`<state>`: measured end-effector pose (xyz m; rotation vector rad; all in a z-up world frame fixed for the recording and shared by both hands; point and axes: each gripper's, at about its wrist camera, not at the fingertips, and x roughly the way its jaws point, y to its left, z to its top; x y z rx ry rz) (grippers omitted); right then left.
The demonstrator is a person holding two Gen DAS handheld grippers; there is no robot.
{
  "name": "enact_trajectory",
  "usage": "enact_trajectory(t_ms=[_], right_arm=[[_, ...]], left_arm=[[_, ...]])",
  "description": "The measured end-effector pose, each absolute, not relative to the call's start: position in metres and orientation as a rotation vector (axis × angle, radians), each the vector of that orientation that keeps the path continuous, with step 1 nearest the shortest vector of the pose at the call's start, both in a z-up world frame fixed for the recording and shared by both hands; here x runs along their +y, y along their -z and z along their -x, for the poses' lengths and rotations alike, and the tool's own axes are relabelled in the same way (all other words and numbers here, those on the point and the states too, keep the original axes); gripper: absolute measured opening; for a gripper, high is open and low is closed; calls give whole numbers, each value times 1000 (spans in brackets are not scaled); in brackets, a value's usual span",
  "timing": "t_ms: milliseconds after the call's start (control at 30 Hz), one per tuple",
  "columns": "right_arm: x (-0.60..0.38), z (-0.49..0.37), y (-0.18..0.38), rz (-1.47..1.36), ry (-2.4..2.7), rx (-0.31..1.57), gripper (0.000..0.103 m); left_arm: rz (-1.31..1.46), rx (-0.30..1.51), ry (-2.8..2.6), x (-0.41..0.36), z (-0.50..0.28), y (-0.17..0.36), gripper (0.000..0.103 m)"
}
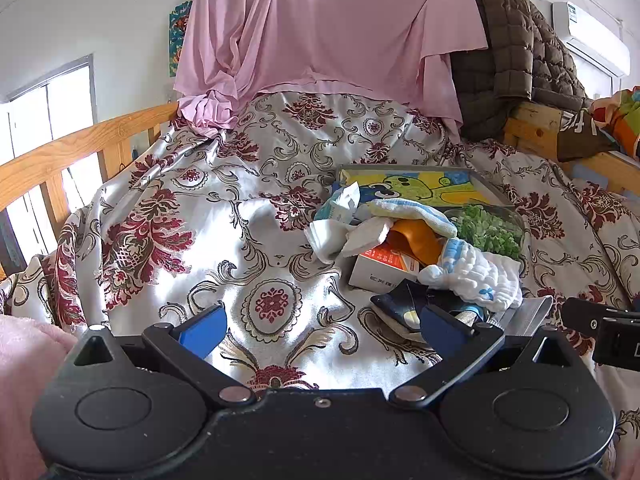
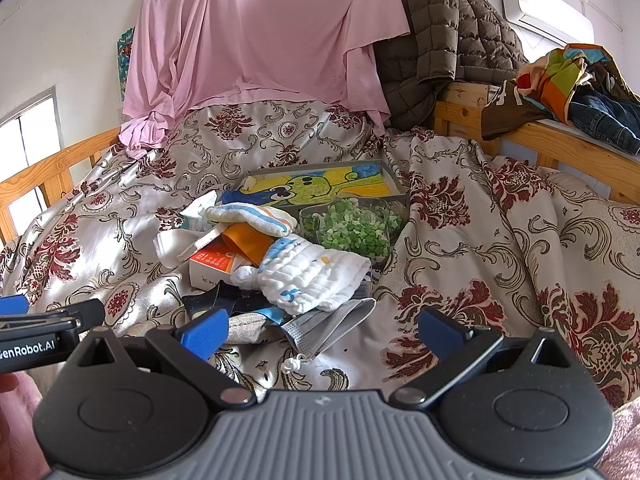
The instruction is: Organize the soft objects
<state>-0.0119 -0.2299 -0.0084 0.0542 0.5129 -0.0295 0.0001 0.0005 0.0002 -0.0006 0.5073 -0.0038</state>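
Both hand-held grippers sit low at the near edge of the bed, side by side. Left hand-held gripper point(image 1: 320, 328): jaws spread wide, nothing between the blue pads. Right hand-held gripper point(image 2: 322, 330): likewise wide open and empty.

Directly ahead of the right hand-held gripper, a grey face mask point(image 2: 332, 324) lies flat on the patterned bedspread point(image 2: 500, 208), its ear loop trailing toward the camera. Touching it on the left, a dark navy cloth point(image 2: 216, 300) and a grey fabric piece, partly hidden.

Behind those, the pile: a white quilted muslin cloth point(image 2: 308, 276) with blue print lies on top, overlapping a white-and-orange carton point(image 2: 212, 264). An orange item point(image 2: 248, 244), kind unclear, is wedged under a striped towel point(image 2: 252, 216). More white cloths point(image 2: 176, 244) spill to the left.

Farther back, a glass bowl of green bits point(image 2: 348, 228) stands beside a shallow box with a cartoon picture point(image 2: 320, 184). A pink sheet point(image 2: 260, 40) hangs at the far end of the bed.

Judgement: sorting has barely started; the soft items are mixed with rigid ones. The mask is the nearest free piece. Advice: pinch it at a raised fold rather than flat, keep the pads off the bedspread, and lift slowly so the loop does not snag. For the muslin, grip the near edge; steady the carton beneath with the left.
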Motion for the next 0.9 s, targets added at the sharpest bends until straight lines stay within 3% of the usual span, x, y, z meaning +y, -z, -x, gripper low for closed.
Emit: enact_trajectory(t_ms=[900], right_arm=[[-231, 10, 8, -65, 38, 536, 103]], left_arm=[[4, 507, 9, -4, 1, 3, 102]])
